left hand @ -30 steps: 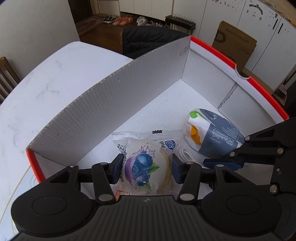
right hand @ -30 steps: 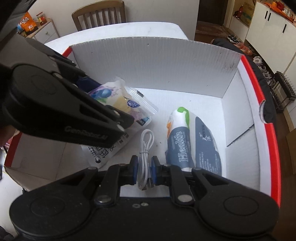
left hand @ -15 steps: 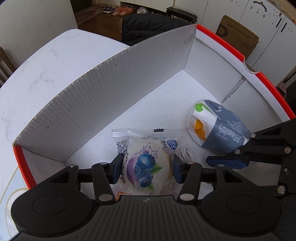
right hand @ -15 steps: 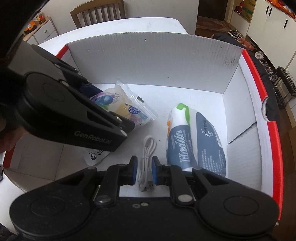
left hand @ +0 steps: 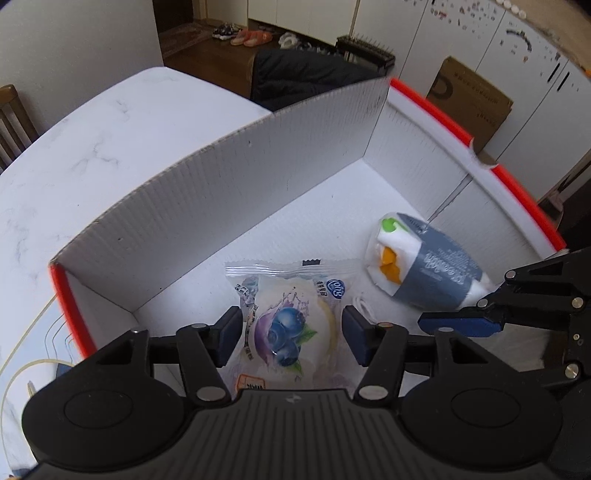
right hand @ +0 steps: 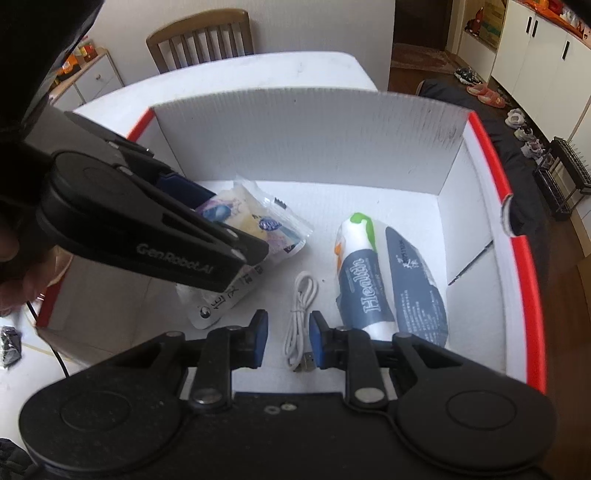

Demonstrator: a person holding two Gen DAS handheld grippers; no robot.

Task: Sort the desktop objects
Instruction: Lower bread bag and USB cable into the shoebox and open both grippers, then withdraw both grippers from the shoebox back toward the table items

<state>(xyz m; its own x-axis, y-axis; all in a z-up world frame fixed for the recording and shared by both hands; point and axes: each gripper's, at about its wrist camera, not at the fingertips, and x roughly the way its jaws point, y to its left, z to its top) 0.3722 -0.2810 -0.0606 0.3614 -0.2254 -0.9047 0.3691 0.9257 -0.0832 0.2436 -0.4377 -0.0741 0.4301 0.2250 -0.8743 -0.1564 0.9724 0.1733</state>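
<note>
Sorting step in hand: items being deposited in red-rimmed box [right hand: 524, 266] on desk [left hand: 92, 147]. Left gripper [left hand: 291, 334] being held with fingers spread around blueberry snack packet [left hand: 288, 325]; right gripper [right hand: 286, 338] likewise, fingers parted beside white cable [right hand: 301, 317]. Withdrawal being called for next, judging by releases.

Home dining area: wooden chair [right hand: 201, 42], white cabinets [right hand: 532, 51], shoes [left hand: 251, 35] by doorway.

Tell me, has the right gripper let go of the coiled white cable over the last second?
Yes. The right gripper was shut on the coiled white cable; now its blue pads stand apart, the cable lying loose on the white corrugated box floor.
</note>
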